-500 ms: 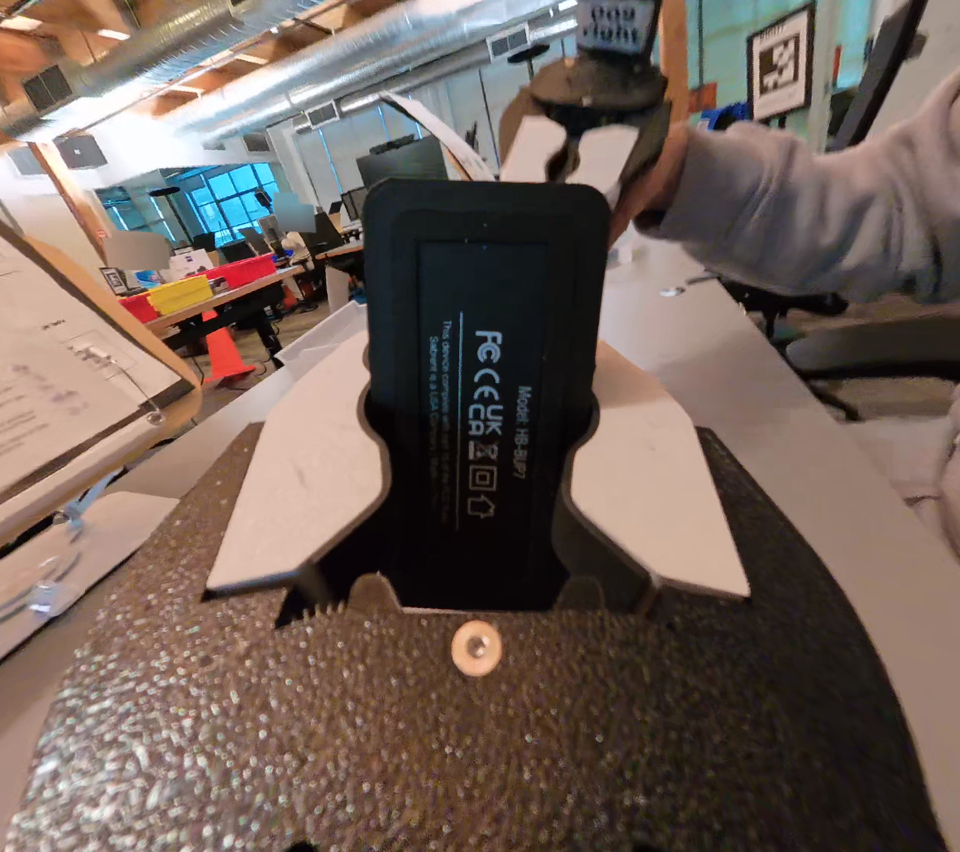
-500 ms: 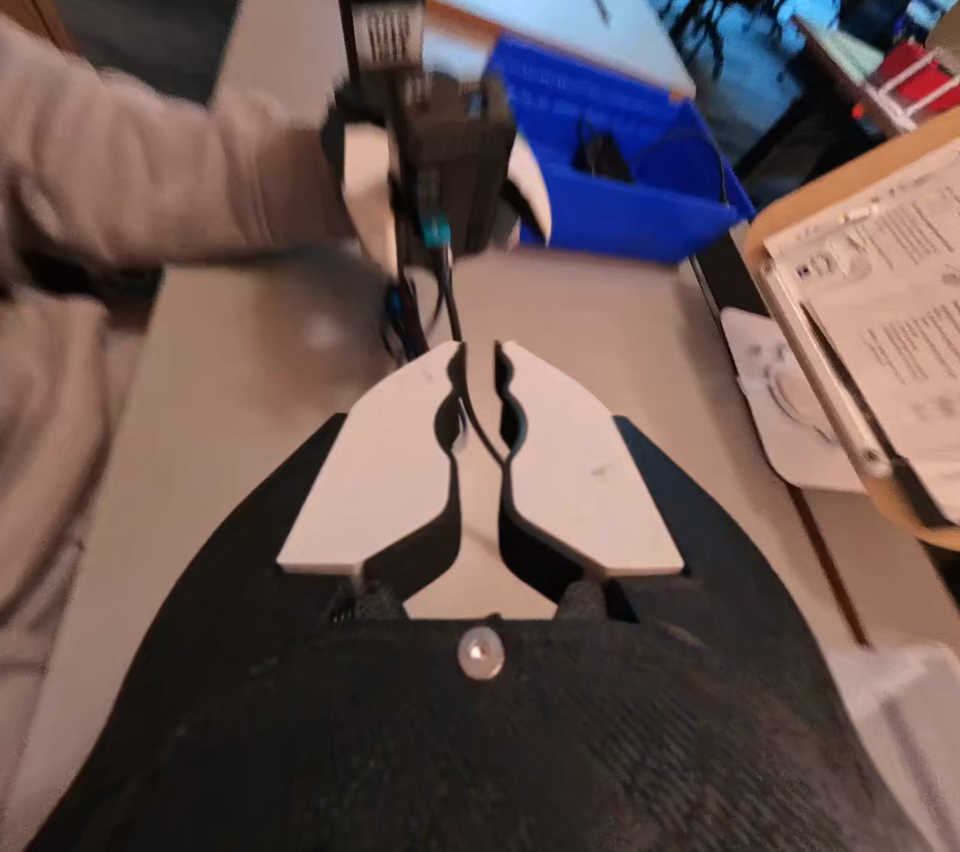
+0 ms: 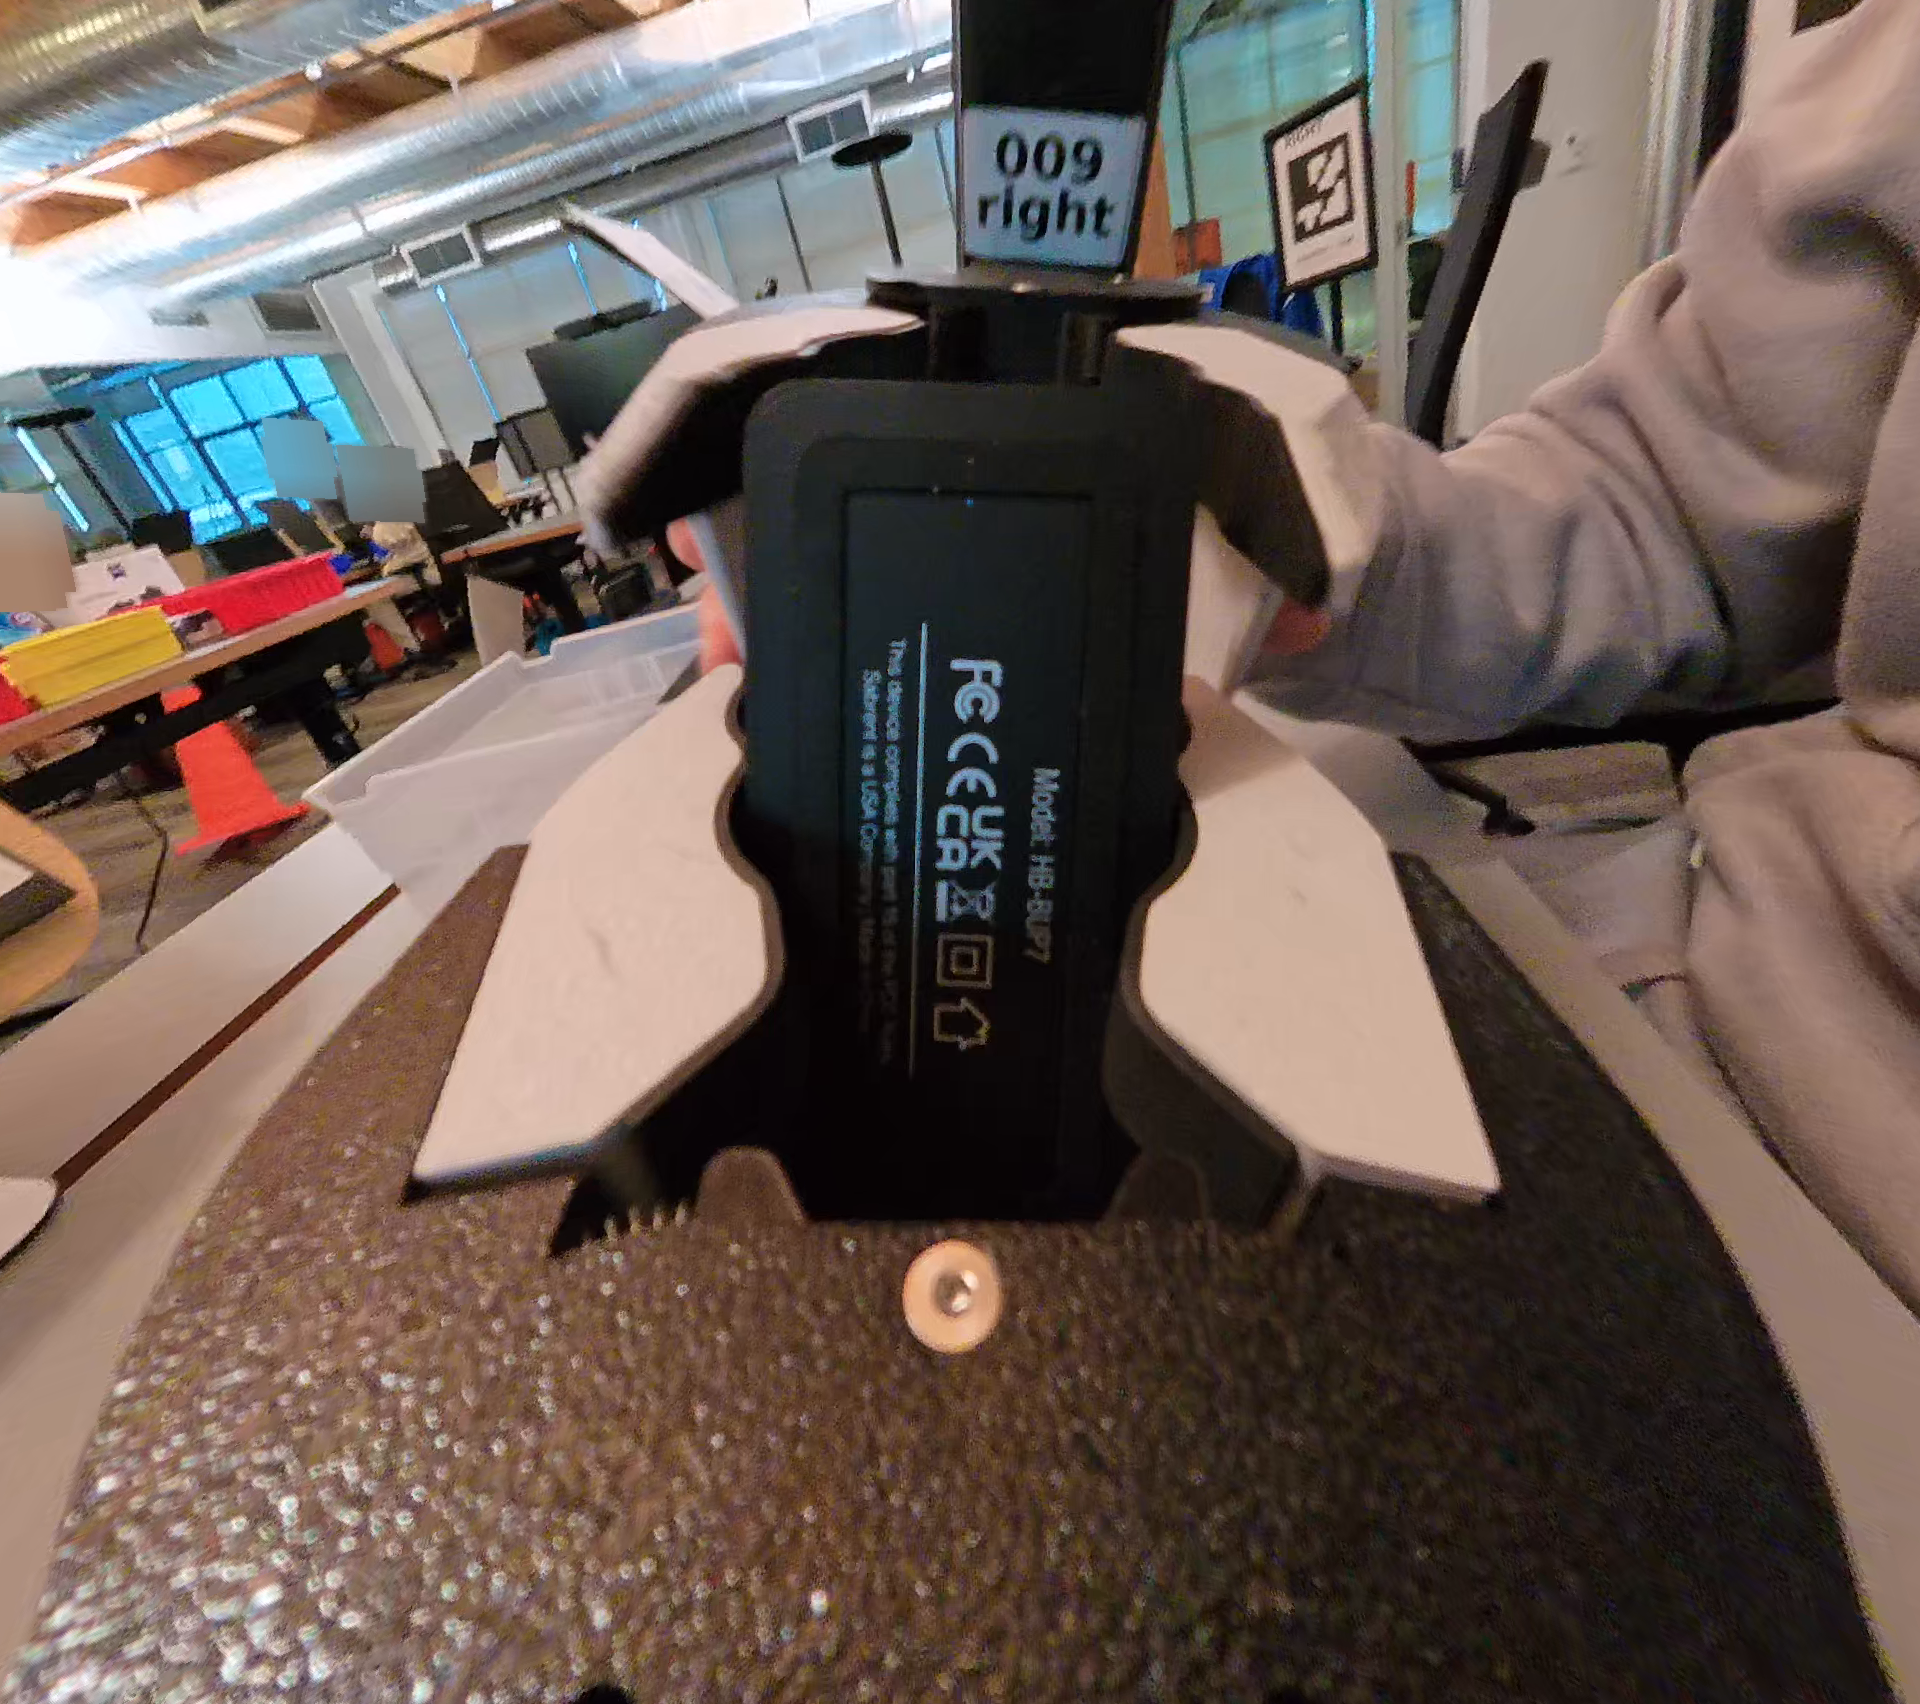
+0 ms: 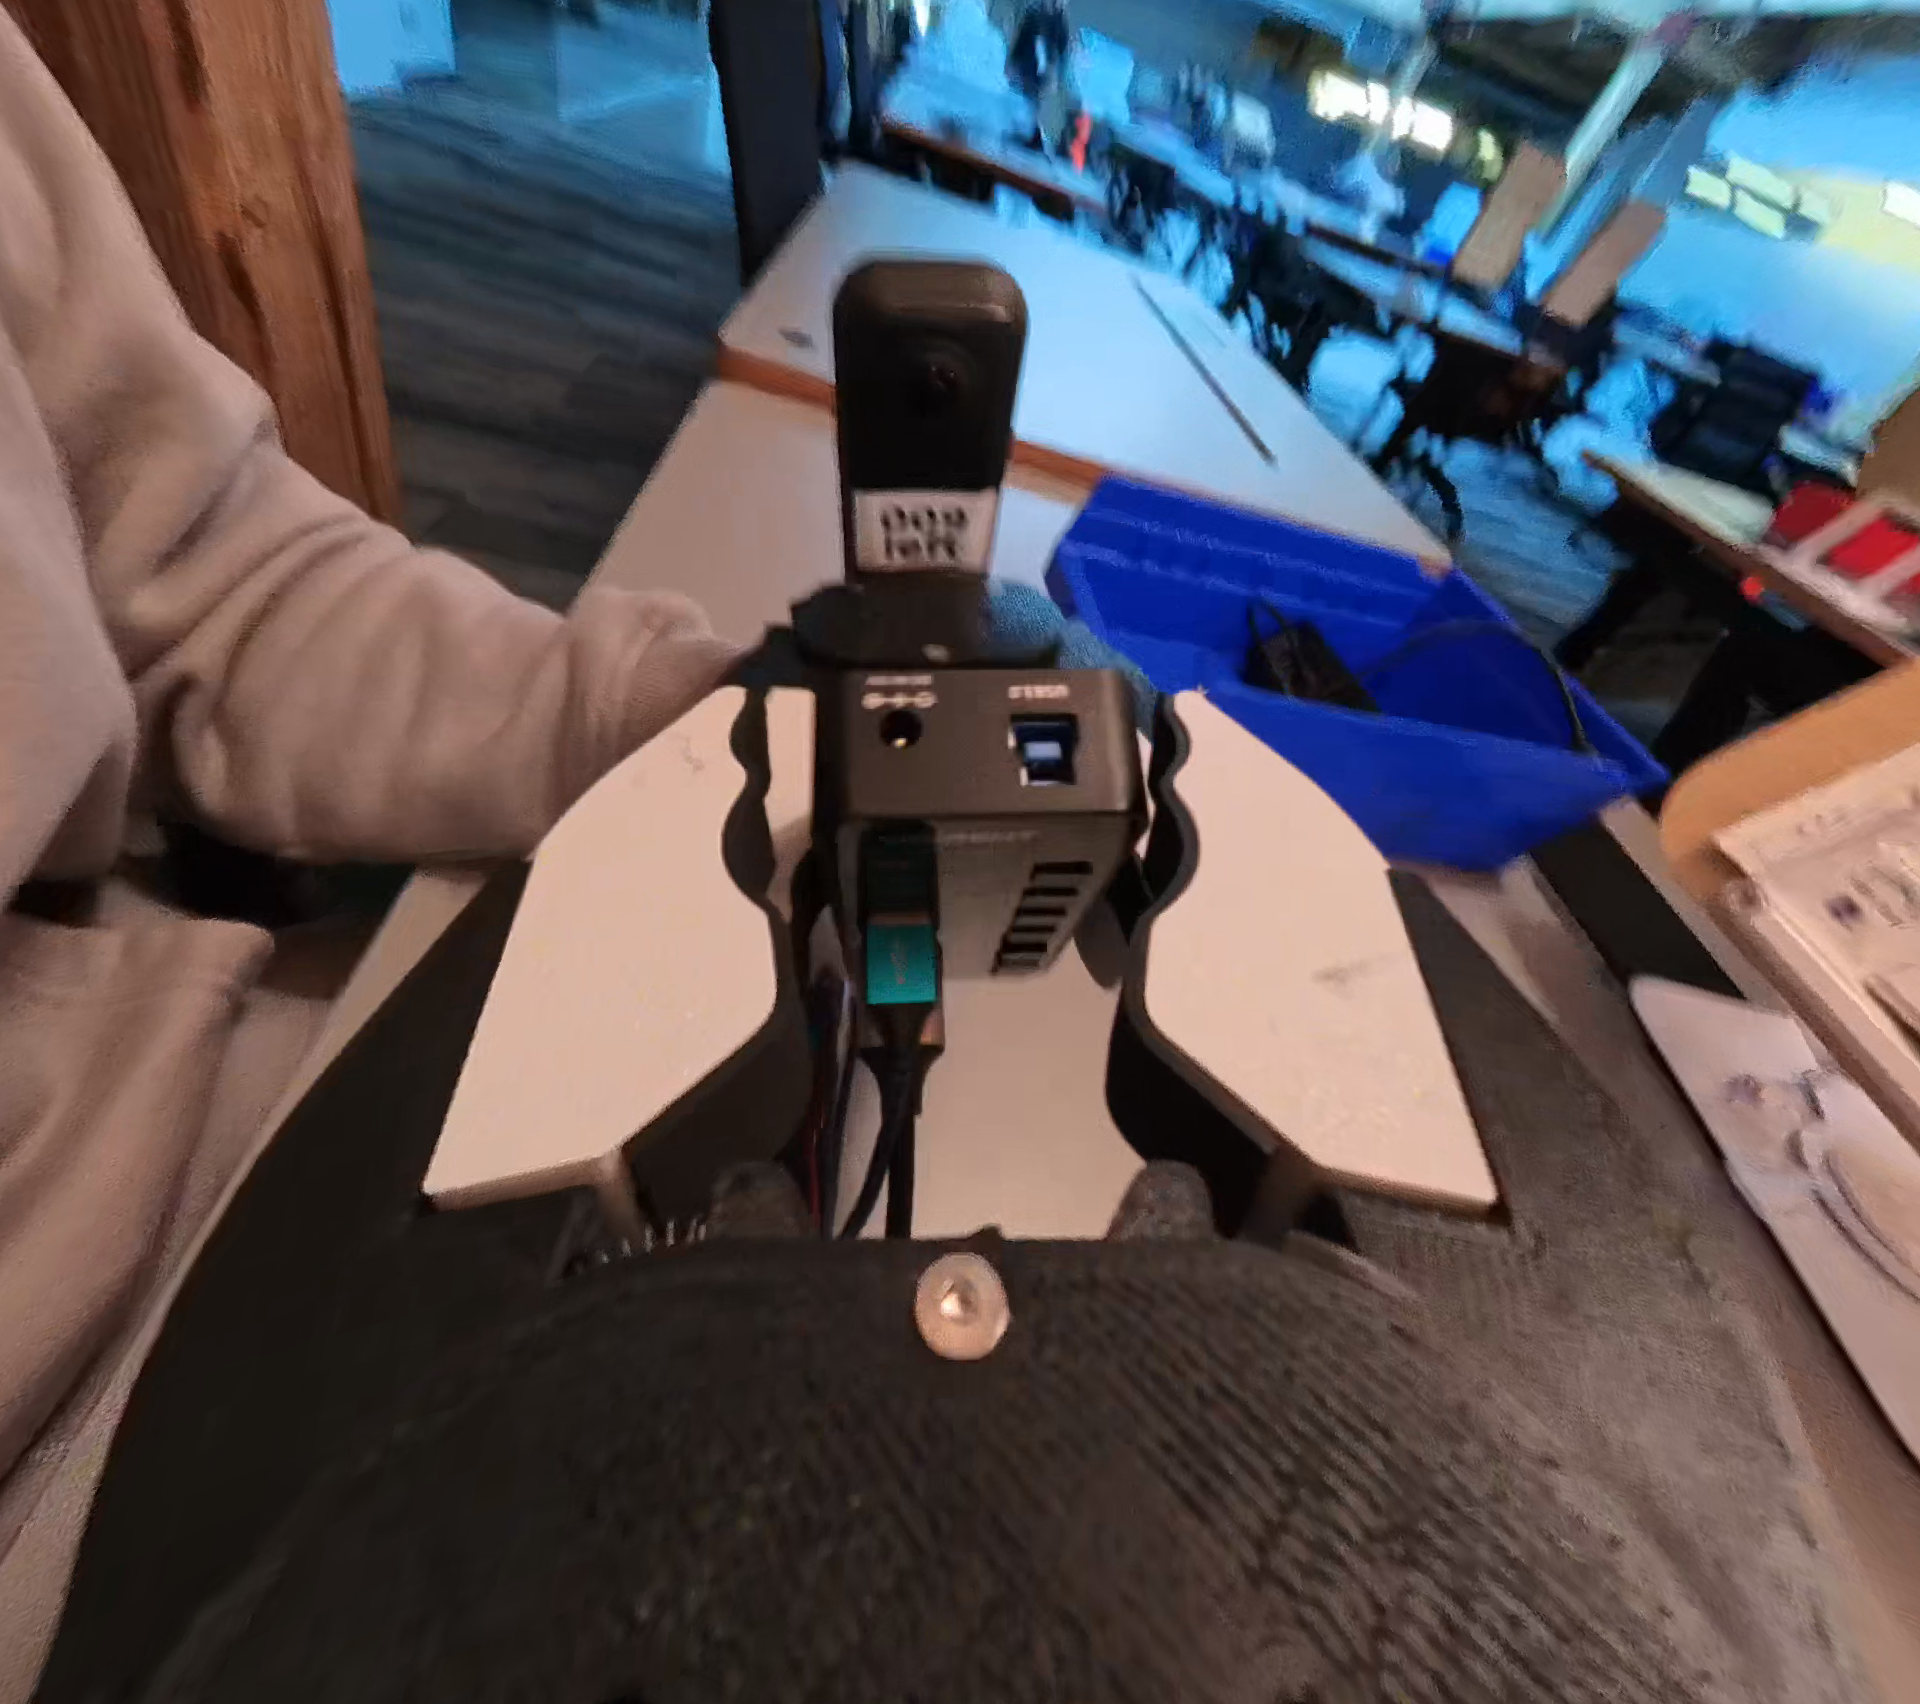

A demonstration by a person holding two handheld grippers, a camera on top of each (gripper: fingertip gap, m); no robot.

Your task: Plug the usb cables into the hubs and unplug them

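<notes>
Black hub [image 3: 961, 781], clamped in left gripper [image 3: 956, 833] to steady it; right gripper [image 4: 961, 865] spread wide around hub's end, holding nothing, teal-plugged cable [image 4: 902, 963] seated.

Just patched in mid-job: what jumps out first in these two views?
The black USB hub fills the centre of the left wrist view, clamped upright in the left gripper. In the right wrist view the open right gripper flanks that hub, where a teal-tipped plug sits in a port. A blue bin sits behind on the table.
</notes>
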